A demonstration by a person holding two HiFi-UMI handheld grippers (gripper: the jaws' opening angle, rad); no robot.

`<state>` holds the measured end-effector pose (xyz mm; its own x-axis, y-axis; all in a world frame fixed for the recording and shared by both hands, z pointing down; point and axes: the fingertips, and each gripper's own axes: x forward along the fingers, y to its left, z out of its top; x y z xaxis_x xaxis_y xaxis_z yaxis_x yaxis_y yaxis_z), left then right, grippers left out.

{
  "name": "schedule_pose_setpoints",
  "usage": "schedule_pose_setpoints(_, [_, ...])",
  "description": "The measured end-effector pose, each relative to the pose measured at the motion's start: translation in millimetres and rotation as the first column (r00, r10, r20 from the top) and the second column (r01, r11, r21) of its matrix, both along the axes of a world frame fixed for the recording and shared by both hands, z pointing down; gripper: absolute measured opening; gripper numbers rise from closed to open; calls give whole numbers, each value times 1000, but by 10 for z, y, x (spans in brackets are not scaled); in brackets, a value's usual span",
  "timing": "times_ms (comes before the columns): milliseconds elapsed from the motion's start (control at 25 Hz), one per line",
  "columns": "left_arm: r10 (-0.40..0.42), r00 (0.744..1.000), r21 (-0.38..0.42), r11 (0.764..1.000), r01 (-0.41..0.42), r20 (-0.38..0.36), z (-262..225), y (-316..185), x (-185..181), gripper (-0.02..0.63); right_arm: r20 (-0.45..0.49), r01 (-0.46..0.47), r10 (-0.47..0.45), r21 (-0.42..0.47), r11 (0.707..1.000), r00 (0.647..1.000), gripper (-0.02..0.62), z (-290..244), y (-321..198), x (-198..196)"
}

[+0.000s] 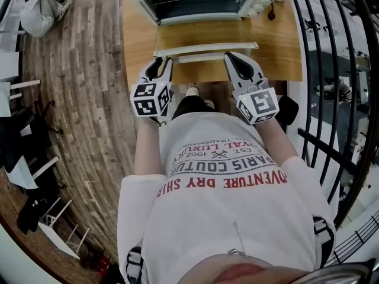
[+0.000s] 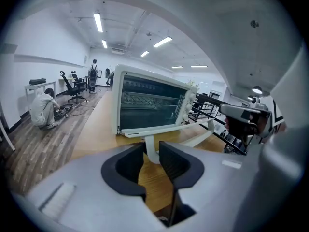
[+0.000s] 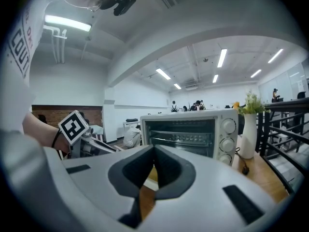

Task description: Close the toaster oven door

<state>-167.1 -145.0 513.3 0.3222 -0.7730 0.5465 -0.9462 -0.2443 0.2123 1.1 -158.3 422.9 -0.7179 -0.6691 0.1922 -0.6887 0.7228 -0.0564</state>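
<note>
Wood table [image 1: 139,40] beside a black railing [image 1: 331,70], plank floor [image 1: 77,70]. One toaster oven [image 1: 201,5] on the far side, its door [image 1: 207,37] open flat. Two grippers: left gripper [image 1: 159,64] pitched down, jaws clamped on the door handle [image 1: 207,48]; right gripper [image 1: 234,61] near level at the handle's right end, jaws together, holding nothing.

White vase [image 3: 247,139] on wooden table [image 1: 284,46], black railing [image 1: 320,144] alongside

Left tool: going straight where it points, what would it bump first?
The oven door's white handle: its post sits right between the pads of the left tool. The toaster oven is farther behind.
</note>
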Motion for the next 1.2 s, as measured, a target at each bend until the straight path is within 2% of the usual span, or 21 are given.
schedule_pose_setpoints(120, [-5,1000,10,1000,5,2,-83,-49,-6,97,8,-30,30,7,1000,1000,-14,-78,-93,21])
schedule_pose_setpoints(400, [-17,999,74,997,20,-45,-350,-252,-68,97,2,-52,52,40,998,999,-14,-198,-227,47])
schedule_pose_setpoints(600, [-5,1000,91,996,3,21,-508,-394,-85,97,-9,-66,67,68,995,998,-14,-292,-346,38])
schedule_pose_setpoints(680, [-14,1000,110,994,11,25,-567,-451,-99,97,-9,-67,68,82,994,998,-14,-334,-388,12])
schedule_pose_setpoints(840, [-18,1000,137,990,17,5,-664,-569,-122,97,-21,-61,63,102,993,998,-14,-372,-429,-48])
schedule_pose_setpoints(1040, [-8,998,171,985,17,-55,-790,-756,-165,97,-36,-73,78,125,989,996,-14,-412,-486,-57])
schedule_pose_setpoints(1200, [-10,998,198,980,22,-64,-877,-897,-202,97,-41,-91,97,132,987,994,-14,-430,-561,-41])
